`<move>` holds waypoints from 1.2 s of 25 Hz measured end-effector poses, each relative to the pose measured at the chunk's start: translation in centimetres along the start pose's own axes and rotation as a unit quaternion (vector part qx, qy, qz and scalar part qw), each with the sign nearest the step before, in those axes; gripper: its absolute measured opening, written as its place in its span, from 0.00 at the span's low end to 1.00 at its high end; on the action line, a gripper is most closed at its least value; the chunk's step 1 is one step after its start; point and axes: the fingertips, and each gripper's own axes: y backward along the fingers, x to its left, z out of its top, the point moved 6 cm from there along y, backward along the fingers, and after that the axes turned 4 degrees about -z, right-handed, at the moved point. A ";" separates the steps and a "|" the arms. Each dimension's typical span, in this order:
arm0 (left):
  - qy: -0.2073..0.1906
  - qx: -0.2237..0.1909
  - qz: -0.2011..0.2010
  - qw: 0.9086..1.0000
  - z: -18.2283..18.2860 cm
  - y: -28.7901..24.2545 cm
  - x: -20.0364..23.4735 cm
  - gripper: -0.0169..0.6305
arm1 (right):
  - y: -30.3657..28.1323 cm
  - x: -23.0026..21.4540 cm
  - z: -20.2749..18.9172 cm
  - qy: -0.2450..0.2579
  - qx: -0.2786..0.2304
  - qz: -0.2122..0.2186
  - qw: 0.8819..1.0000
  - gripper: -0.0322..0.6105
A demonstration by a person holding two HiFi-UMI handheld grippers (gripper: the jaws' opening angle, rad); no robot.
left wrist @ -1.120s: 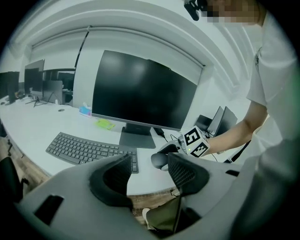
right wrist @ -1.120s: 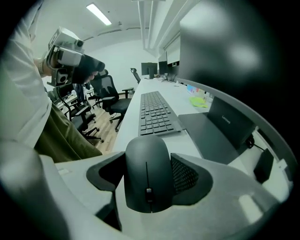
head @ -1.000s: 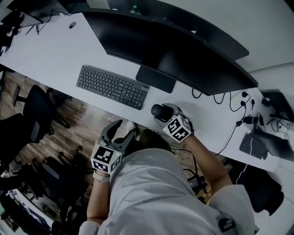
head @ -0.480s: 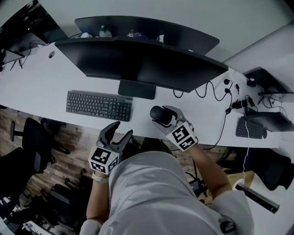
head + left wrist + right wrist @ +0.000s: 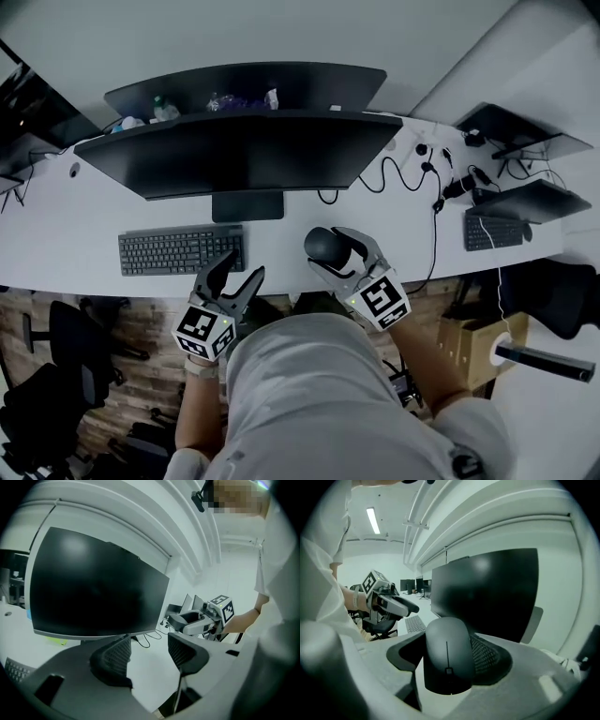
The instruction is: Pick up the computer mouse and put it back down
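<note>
Right gripper view — right tool (image 5: 447,665) clasps smooth rounded mouse (image 5: 446,644) — left tool (image 5: 150,656) gapes empty

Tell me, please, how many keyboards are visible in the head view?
2. One keyboard lies on the white desk before the large monitor, left of the mouse. The second keyboard lies at the far right, past the cables. Others may be hidden.

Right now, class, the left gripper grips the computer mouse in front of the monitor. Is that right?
No: the right gripper grips the computer mouse in front of the monitor, as the right gripper view shows. The left gripper is open and empty.
</note>
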 end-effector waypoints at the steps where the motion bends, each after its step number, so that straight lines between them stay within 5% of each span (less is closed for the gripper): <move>1: -0.004 -0.001 -0.007 1.000 0.2 -0.2 -0.1 0.38 | 0.7 -0.1 0.3 -0.005 -0.008 -0.010 1.000 0.51; 8: -0.017 -0.007 -0.050 0.999 1.2 -1.6 -1.0 0.38 | 5.2 -0.2 1.5 0.031 -0.071 -0.056 0.995 0.51; 12: -0.021 -0.009 -0.064 0.998 1.5 -2.1 -1.6 0.38 | 7.1 -0.1 1.5 0.006 -0.113 -0.087 0.990 0.51; 16: -0.022 -0.010 -0.073 0.997 1.7 -2.5 -2.0 0.38 | 8.7 0.0 0.6 -0.036 -0.087 -0.114 0.989 0.51; 30: -0.015 -0.003 -0.068 0.998 1.3 -2.3 -1.8 0.38 | 8.3 -0.8 -0.1 -0.038 -0.087 -0.124 0.988 0.51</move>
